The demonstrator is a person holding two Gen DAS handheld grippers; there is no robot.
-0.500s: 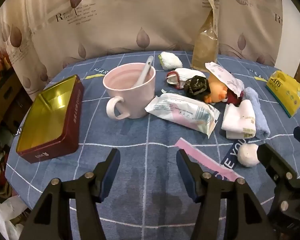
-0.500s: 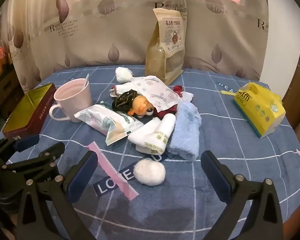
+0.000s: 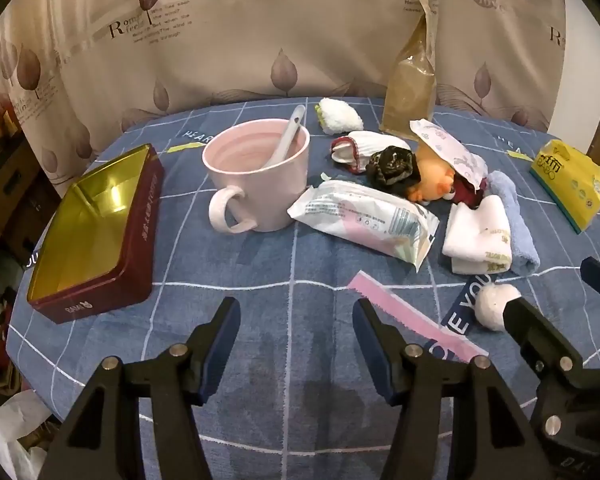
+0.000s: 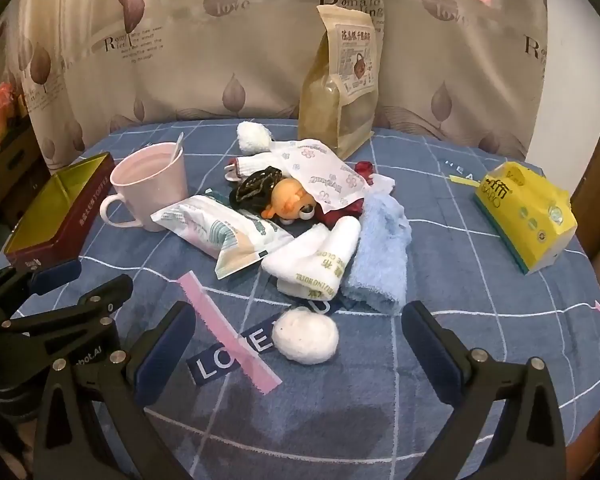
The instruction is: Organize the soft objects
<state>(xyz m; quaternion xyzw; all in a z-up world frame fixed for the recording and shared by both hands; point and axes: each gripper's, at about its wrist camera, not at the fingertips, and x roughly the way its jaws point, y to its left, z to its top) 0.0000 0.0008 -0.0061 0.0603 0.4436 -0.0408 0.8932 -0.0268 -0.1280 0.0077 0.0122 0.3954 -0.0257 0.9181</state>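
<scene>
Over the blue checked cloth, both grippers were held spread and empty.

Almost nothing was seen to shift in the last half second: the right gripper (image 4: 298, 338) was kept wide, framing the white puffball (image 4: 305, 340), untouched; the left gripper (image 3: 296, 334) was parked open near the gold-lined tin (image 3: 88, 228). Sorting was judged barely begun, the folded white towel (image 4: 320, 256) and blue towel (image 4: 380, 248) left piled mid-table.

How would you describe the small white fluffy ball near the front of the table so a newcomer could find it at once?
Start at the heap of cloths in the middle of the blue checked table. Just in front of the folded white towel and blue towel lies the white ball, apart from them, beside the pink strip. It is round and lies alone, unlike the folded cloths.
</scene>
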